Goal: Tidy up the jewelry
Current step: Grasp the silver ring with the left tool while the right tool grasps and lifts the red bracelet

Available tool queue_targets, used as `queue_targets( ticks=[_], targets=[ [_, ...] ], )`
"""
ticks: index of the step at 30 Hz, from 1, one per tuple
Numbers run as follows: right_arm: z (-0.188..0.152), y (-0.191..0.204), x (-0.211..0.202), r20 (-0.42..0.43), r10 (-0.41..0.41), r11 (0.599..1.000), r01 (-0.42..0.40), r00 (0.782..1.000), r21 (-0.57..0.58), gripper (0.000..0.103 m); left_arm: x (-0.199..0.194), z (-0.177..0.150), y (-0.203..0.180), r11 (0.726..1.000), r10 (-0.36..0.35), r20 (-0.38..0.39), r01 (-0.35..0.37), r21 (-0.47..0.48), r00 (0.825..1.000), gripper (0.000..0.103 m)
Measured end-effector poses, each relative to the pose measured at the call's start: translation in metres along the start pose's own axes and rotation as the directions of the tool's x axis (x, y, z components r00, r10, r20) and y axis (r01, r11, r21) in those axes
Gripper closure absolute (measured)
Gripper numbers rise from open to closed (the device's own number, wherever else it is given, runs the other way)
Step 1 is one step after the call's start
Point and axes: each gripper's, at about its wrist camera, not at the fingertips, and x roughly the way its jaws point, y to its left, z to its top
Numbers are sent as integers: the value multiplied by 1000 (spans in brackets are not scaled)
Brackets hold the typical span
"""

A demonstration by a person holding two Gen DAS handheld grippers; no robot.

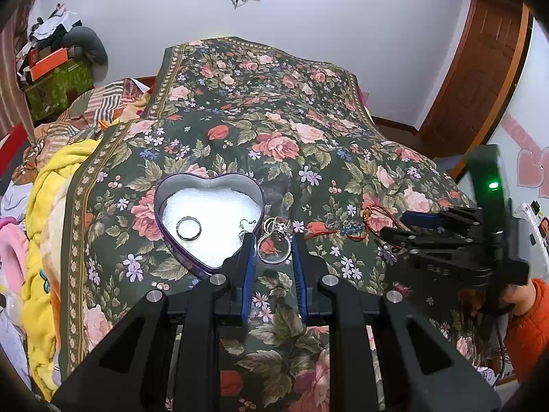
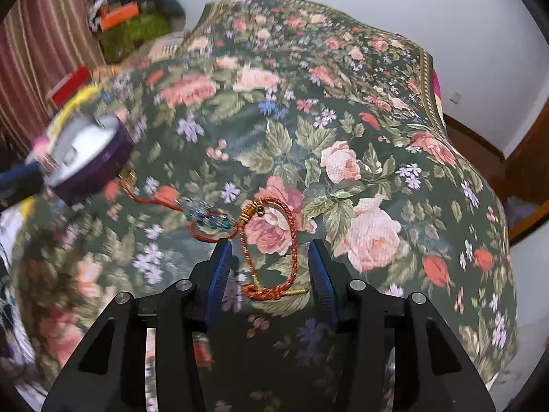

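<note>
My left gripper [image 1: 273, 254] open, straddling silver ring [image 1: 273, 252] for pickup; right gripper [image 2: 271, 264] open around red bracelet [image 2: 271, 250], heart tin [image 1: 209, 219] waiting.

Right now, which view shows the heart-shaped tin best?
The left wrist view: the heart-shaped tin is sharp, its white lining and a ring inside visible. The right wrist view shows it blurred at the left edge.

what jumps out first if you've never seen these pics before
The dark floral bedspread fills both views. On it, at the left, sits a purple heart-shaped tin with white lining and a silver ring inside. The left gripper straddles a jewelled ring beside the tin, and the right gripper frames a red braided bracelet, both with open jaws.
</note>
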Motion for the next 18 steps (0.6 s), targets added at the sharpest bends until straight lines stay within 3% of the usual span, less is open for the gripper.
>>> queue_targets(
  ticks=[6,10,12,14,18],
  targets=[
    [12,7,17,-38,-28,996,25,999,-87,60,3,0,6,1000,3,-5,-3,-14,1000,83],
    [18,2,24,-45,-2,998,-1,999,-70,61,3,-1,10,1000,6,-6,-6,-27,1000,83],
    [20,-1,25,-40,6,999,-8,999,-51,70,3,-1,11,1000,7,-5,-7,-29,1000,83],
    [20,-5,25,-36,8,1000,-9,999,-26,89,2,0,12,1000,8,-4,-8,-30,1000,83],
    [17,-13,22,-26,36,999,-36,999,34,98,-2,1,11,1000,10,2,-10,-29,1000,83]
  ],
)
